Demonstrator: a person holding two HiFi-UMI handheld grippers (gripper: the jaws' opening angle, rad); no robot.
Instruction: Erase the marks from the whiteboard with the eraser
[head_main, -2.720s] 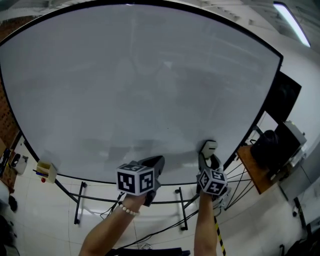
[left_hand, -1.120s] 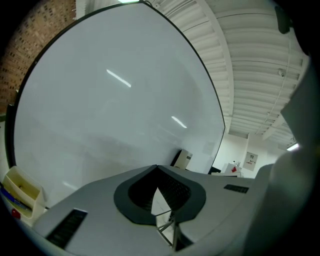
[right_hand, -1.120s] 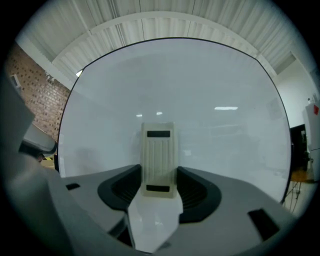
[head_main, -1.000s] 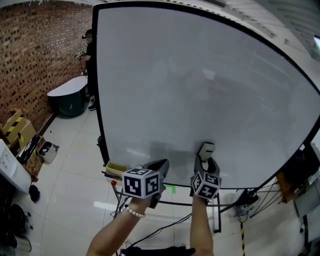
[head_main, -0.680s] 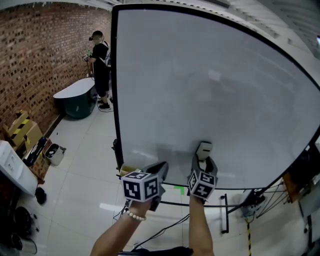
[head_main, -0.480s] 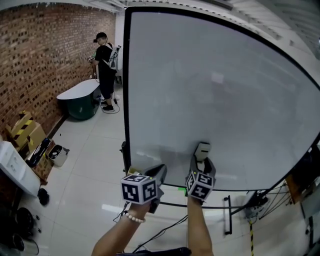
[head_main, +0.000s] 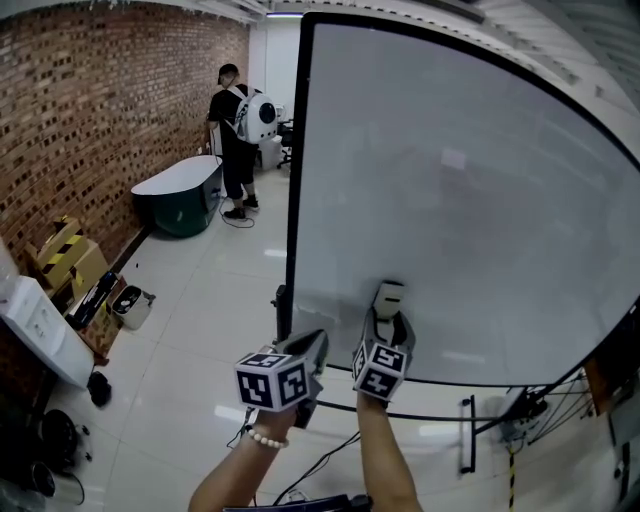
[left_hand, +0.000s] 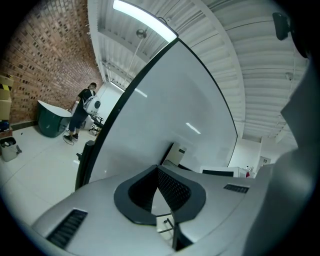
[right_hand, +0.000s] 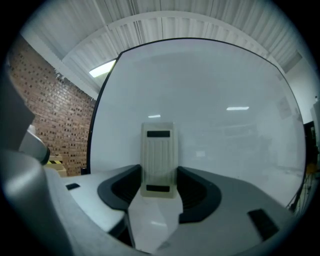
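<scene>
Compared with half a second ago, the head view has swung further left: the whiteboard's (head_main: 460, 190) black left edge now sits near mid-picture, and more of the brick wall (head_main: 90, 110) and the pale floor shows. The person (head_main: 236, 135) by the wall has come fully into sight. The eraser (head_main: 388, 297) stays in the right gripper (head_main: 387, 316) low on the board, now nearer that left edge.

The eraser (right_hand: 159, 160) is a cream rectangular block with a lengthwise ribbed back and a dark slot at each end. Its long axis stands upright, in line with the gripper and pointing up the board. Its face seems to lie flat on the white surface, just above the bottom frame.

The right gripper's (right_hand: 159, 184) jaws are part open and clamp the eraser's lower end on both sides. The left gripper (head_main: 312, 345) hangs below the board's lower left corner; its (left_hand: 158, 169) jaws meet at the tips with nothing between them
</scene>
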